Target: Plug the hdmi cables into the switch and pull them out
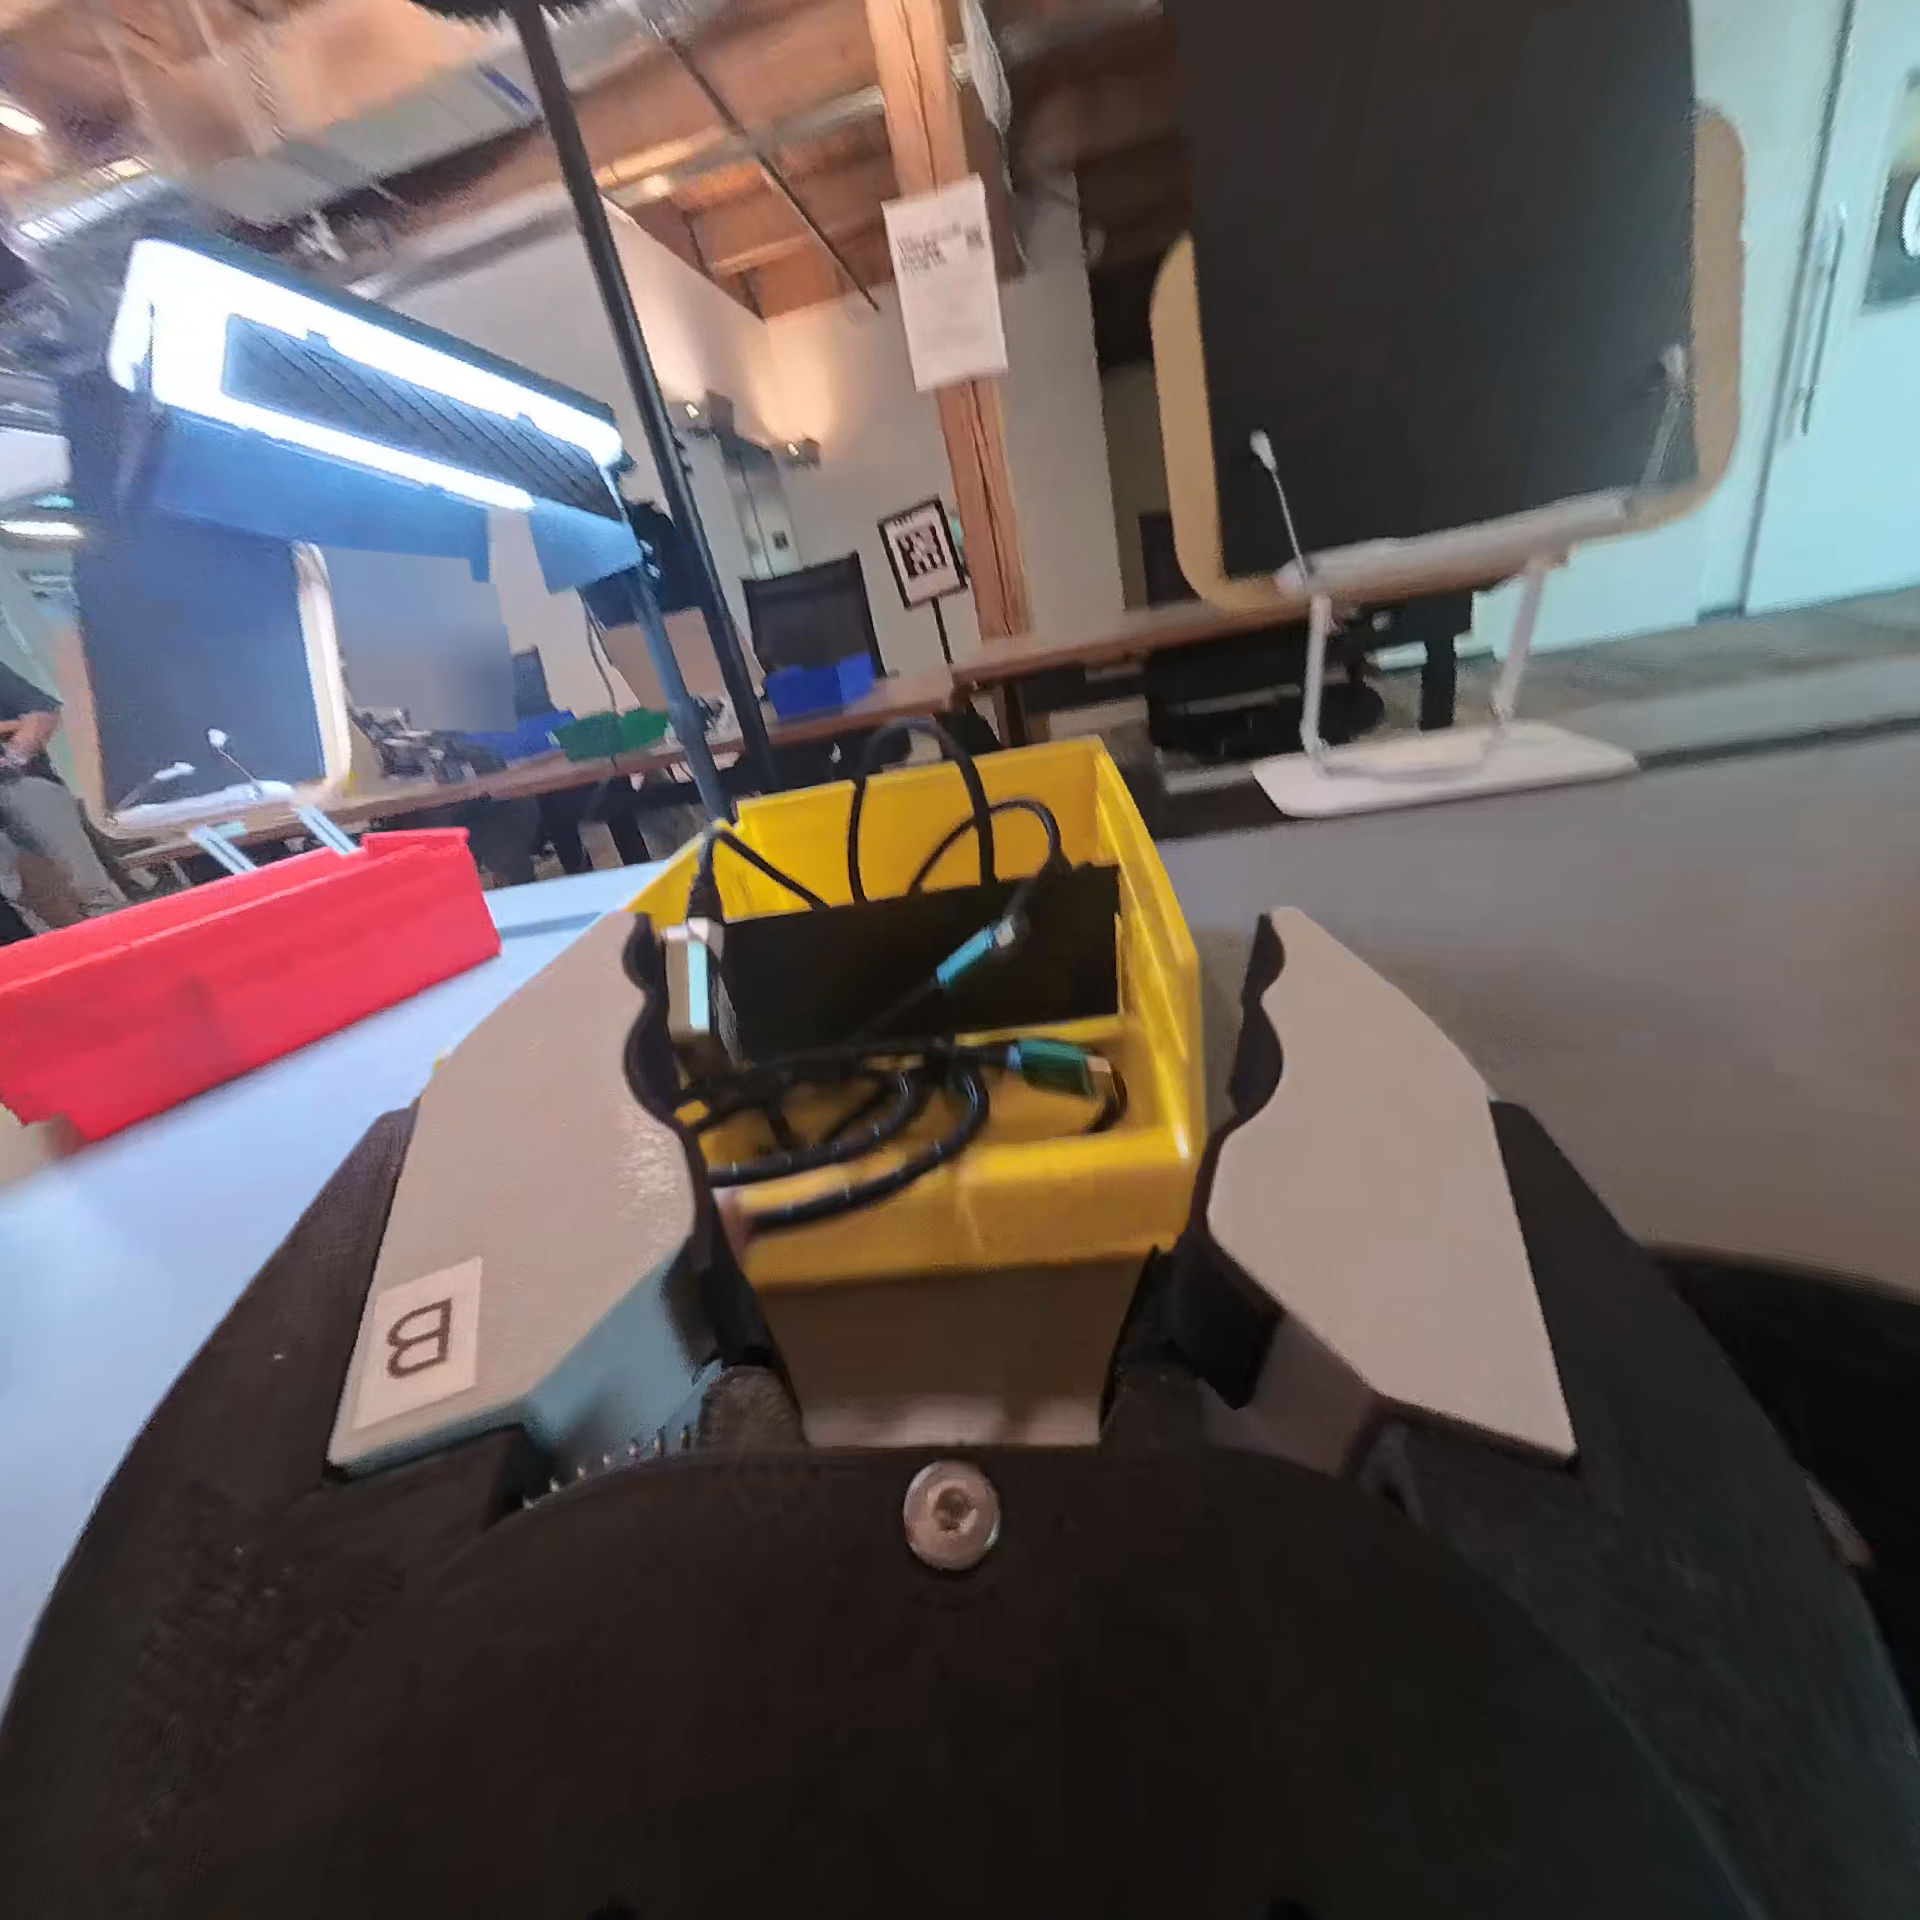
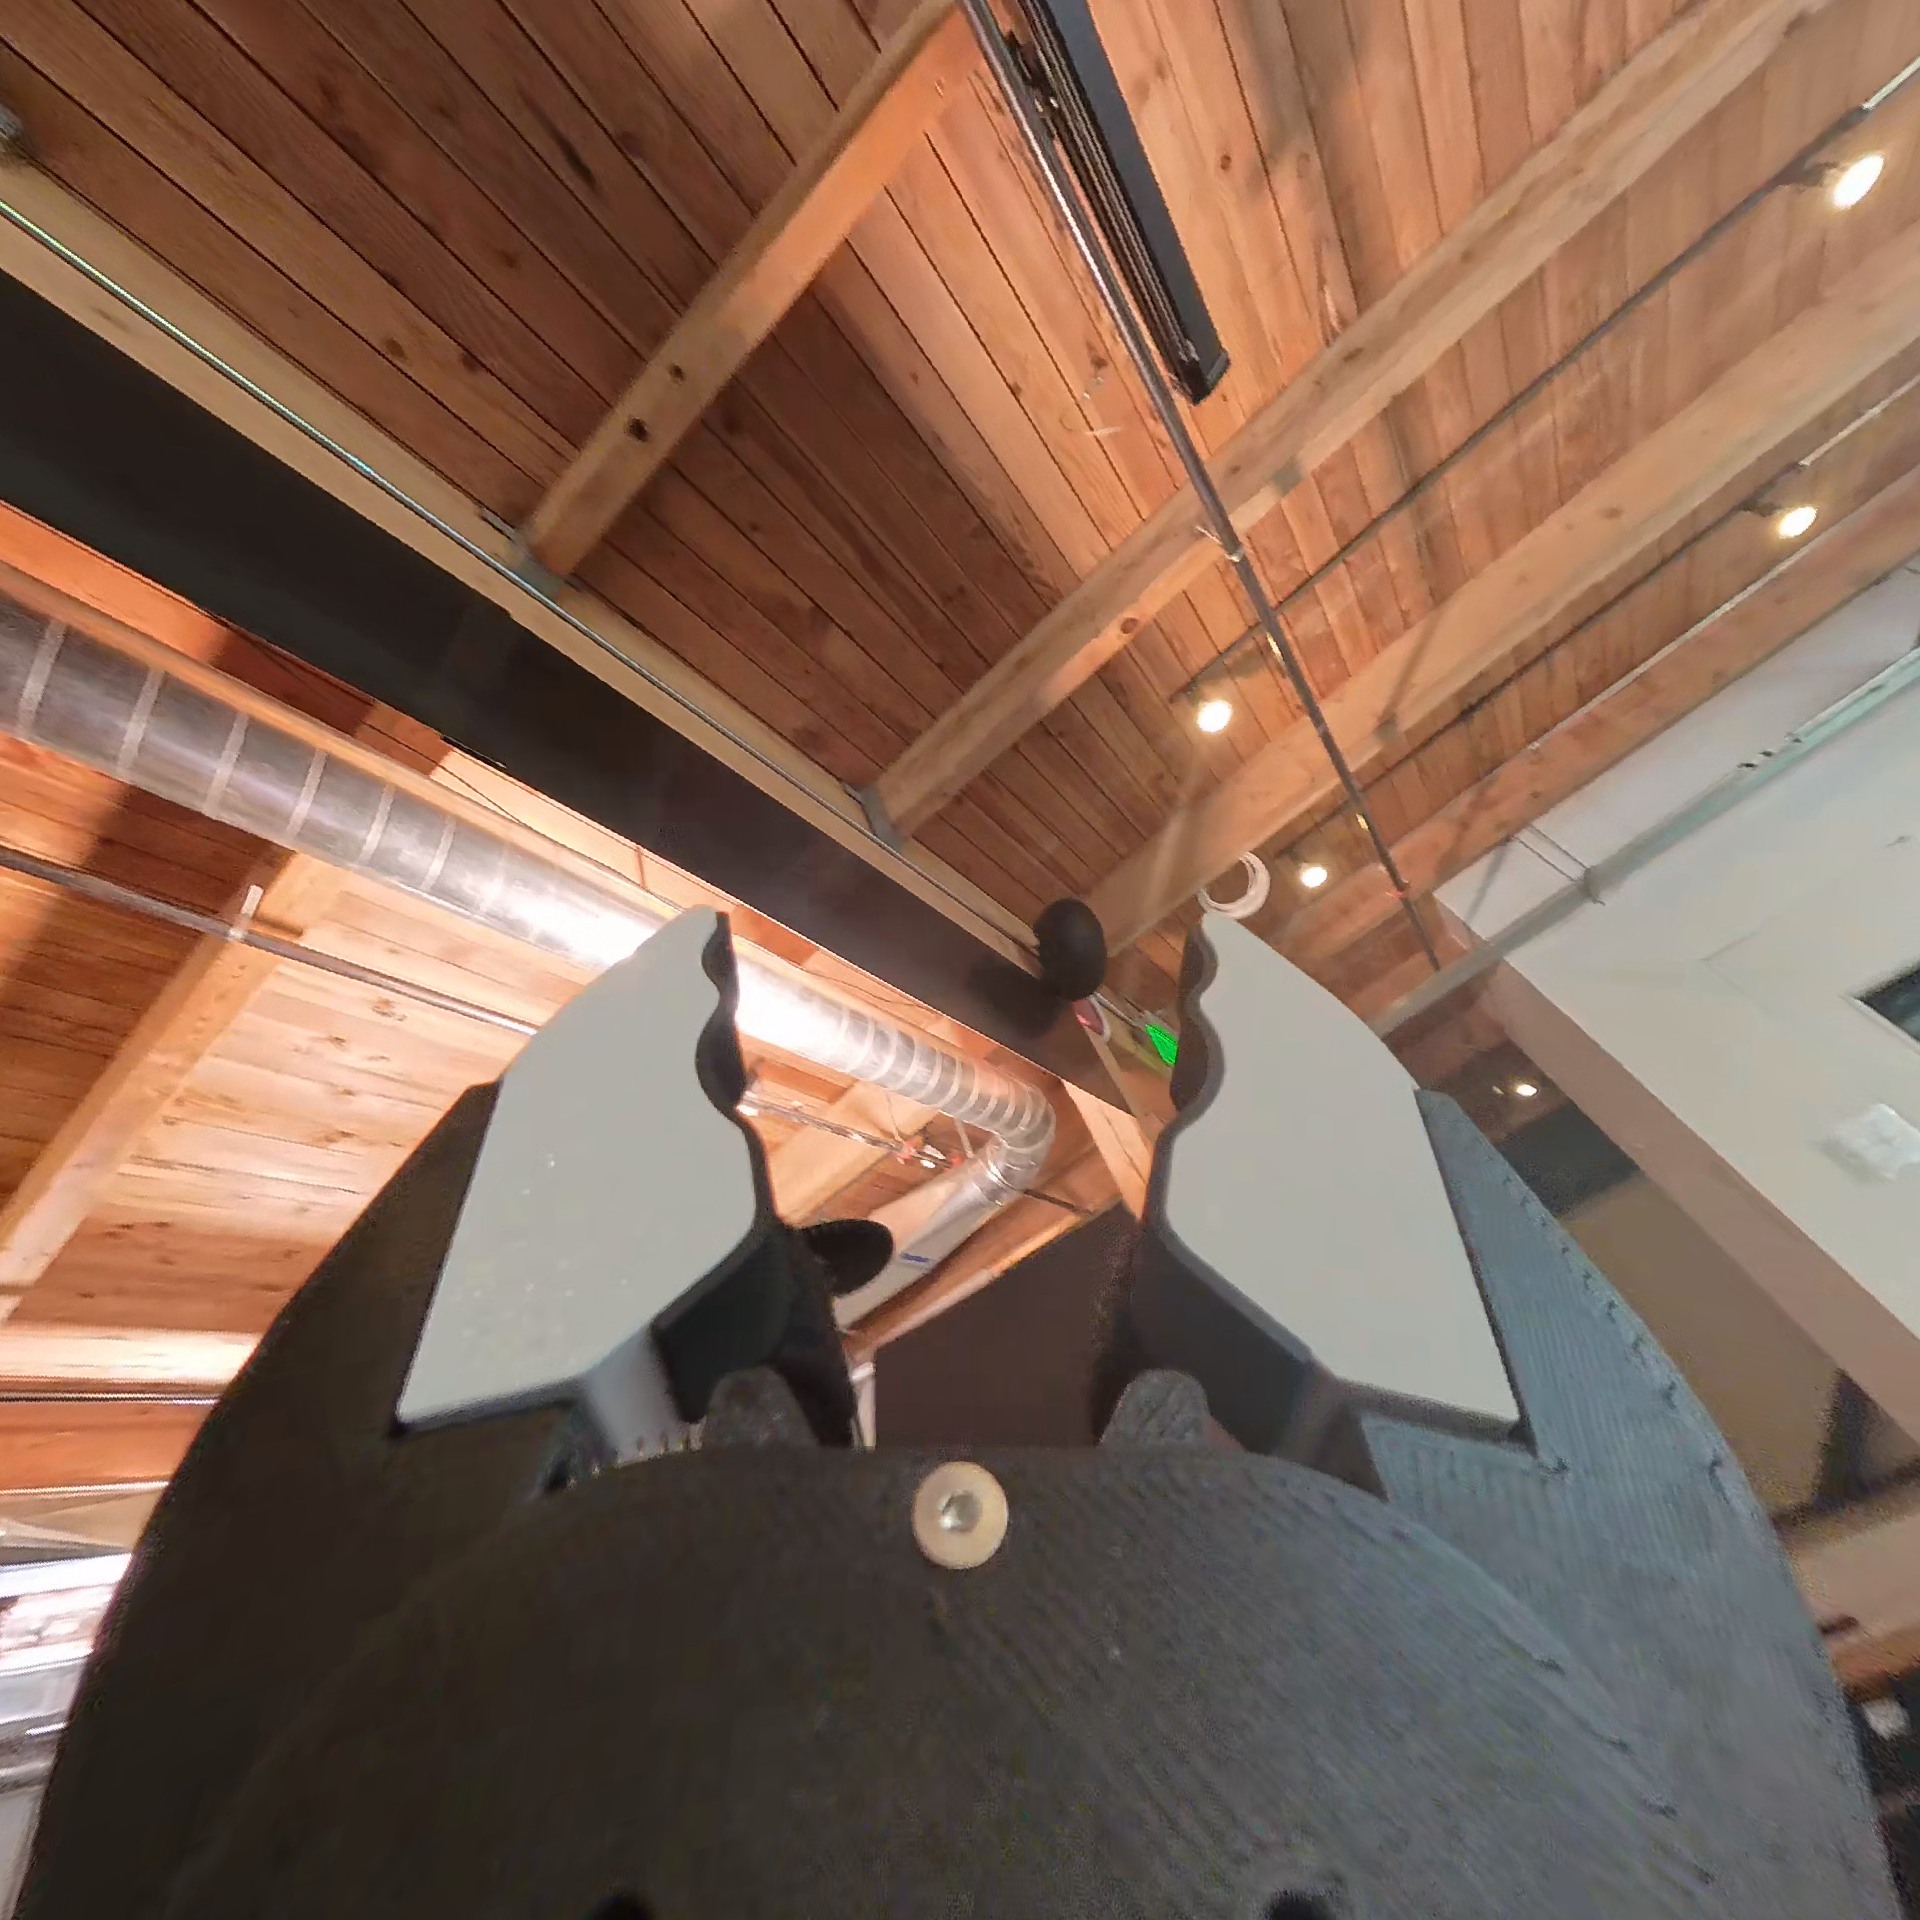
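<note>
In the left wrist view a yellow bin [image 1: 1060, 1210] stands on the grey table straight ahead. It holds a black box, the switch [image 1: 914, 966], upright behind a tangle of black HDMI cables [image 1: 883, 1117]. One plug is teal [image 1: 971, 961], one green [image 1: 1055, 1065], and a silver-grey plug [image 1: 691, 982] sits at the box's left end. My left gripper [image 1: 951, 966] is open, its jaws wide apart on either side of the bin and holding nothing. My right gripper [image 2: 956, 966] is open and empty and points up at the wooden ceiling; no task object shows in its view.
A red bin [image 1: 239, 997] lies on the table to the left of the yellow one. A black light stand pole [image 1: 634, 416] rises behind the yellow bin. Farther tables with blue and green bins [image 1: 821, 686] stand beyond. A person stands at the far left edge [image 1: 31, 790].
</note>
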Tool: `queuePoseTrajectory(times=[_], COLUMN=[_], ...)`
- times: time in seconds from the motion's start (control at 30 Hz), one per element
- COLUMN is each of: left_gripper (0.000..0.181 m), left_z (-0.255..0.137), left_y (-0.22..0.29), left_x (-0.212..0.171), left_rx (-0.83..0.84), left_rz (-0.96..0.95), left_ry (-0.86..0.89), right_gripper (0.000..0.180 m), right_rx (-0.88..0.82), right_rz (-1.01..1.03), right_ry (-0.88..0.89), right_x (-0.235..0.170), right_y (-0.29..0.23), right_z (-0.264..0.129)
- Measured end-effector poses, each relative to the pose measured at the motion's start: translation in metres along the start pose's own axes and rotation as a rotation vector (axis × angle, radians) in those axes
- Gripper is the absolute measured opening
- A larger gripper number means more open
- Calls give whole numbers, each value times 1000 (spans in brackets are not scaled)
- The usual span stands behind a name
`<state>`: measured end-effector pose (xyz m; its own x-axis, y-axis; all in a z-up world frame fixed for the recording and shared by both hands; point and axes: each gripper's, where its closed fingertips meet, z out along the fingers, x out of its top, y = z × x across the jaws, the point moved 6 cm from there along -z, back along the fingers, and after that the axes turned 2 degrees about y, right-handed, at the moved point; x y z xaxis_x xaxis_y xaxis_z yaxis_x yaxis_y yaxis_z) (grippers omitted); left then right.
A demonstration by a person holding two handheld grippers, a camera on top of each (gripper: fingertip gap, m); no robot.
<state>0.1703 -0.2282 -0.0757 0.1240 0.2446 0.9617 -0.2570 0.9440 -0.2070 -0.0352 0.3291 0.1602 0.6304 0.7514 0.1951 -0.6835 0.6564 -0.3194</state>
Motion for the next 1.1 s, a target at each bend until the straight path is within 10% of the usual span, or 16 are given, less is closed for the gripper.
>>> queuePoseTrajectory(times=[0.4, 0.93, 1.1], left_gripper=[67, 41, 22], left_z=[-6, 137, 138], left_y=[-2, -88, -99], left_x=[4, -94, -80], left_rx=[-50, 40, 94], left_rz=[-135, 2, 36], left_ry=[-249, -1024, -910], right_gripper=[70, 59, 57], right_rx=[125, 171, 188], right_rz=[35, 9, 38], right_ry=[243, 319, 295], right_x=[80, 92, 82], right_y=[-39, -42, -45], right_z=[-9, -18, -18])
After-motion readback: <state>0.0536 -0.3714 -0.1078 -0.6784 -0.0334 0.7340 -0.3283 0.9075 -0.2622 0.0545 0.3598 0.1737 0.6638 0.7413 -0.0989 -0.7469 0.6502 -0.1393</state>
